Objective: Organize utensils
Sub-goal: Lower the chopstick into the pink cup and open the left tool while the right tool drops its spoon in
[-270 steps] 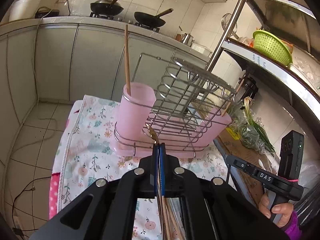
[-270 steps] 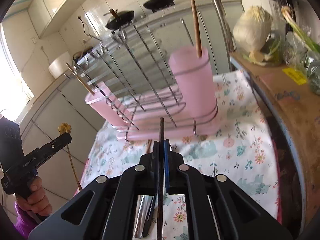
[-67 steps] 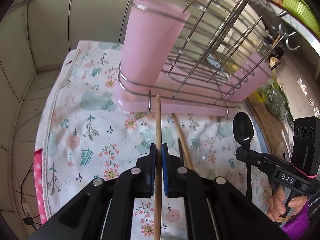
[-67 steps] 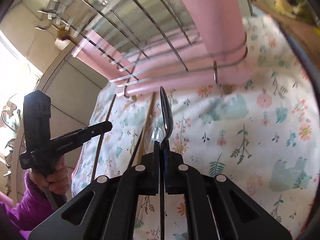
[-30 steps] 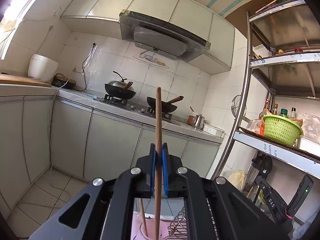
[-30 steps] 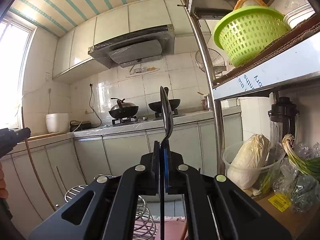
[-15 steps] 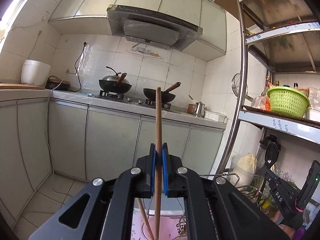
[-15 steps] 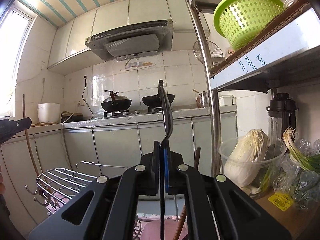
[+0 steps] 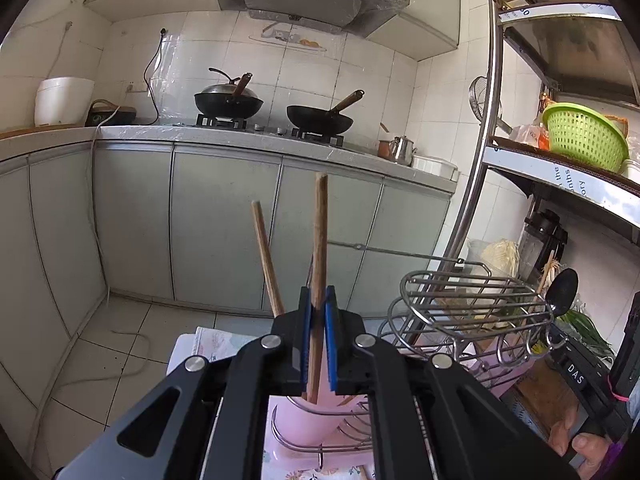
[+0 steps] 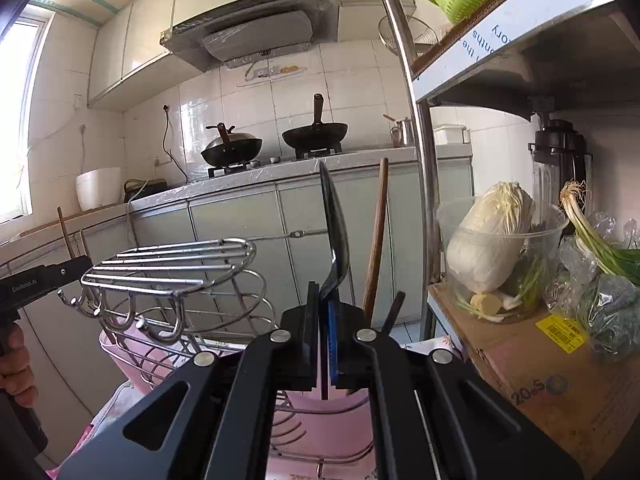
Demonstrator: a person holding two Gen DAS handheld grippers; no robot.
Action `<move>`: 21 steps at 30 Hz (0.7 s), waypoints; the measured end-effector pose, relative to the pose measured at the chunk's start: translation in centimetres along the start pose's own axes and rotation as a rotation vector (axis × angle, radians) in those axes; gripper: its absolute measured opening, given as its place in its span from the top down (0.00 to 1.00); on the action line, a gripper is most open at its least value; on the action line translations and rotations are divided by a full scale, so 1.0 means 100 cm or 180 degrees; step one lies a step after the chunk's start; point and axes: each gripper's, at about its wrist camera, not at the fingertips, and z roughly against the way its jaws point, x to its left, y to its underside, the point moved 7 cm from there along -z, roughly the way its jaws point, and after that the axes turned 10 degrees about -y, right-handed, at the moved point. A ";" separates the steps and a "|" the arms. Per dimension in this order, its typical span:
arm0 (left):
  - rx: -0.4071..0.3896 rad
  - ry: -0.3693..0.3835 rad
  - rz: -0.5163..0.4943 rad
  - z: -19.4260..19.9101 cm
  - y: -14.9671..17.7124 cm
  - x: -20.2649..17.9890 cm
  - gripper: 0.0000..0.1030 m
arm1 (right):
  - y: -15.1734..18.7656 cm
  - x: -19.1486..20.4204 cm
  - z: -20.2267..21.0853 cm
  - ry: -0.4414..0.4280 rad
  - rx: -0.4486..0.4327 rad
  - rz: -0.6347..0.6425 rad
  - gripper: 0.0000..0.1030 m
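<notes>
My left gripper (image 9: 316,308) is shut on a wooden chopstick (image 9: 319,240) held upright, its lower end inside the pink cup (image 9: 308,420) of the wire rack (image 9: 460,308). A second chopstick (image 9: 266,256) stands in that cup. My right gripper (image 10: 324,308) is shut on a black spoon (image 10: 334,236), bowl up, over the other pink cup (image 10: 328,416), where a wooden chopstick (image 10: 377,236) stands. The right gripper with the spoon (image 9: 562,292) shows at the right of the left wrist view. The left gripper (image 10: 44,276) shows at the left of the right wrist view.
The rack stands on a floral cloth (image 9: 224,340). A metal shelf post (image 10: 420,152) and a cardboard box (image 10: 532,368) with a cabbage tub (image 10: 496,248) stand close on the right. Grey cabinets (image 9: 224,224) and a stove with woks (image 9: 320,120) lie behind.
Both grippers have come down toward the rack. The left chopstick's lower end has gone into the pink cup. The spoon has sunk toward the other cup.
</notes>
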 end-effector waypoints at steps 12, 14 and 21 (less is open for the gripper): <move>0.0320 -0.0091 0.0176 -0.002 0.022 0.018 0.83 | 0.027 -0.003 0.004 0.0036 0.0443 -0.0143 0.88; 0.0339 -0.0086 0.0167 0.002 0.024 0.019 0.83 | 0.027 -0.001 0.009 -0.0026 0.0432 -0.0151 0.75; 0.0397 -0.0107 0.0135 0.018 0.034 0.021 0.82 | 0.031 0.004 0.025 0.0003 0.0478 -0.0111 0.60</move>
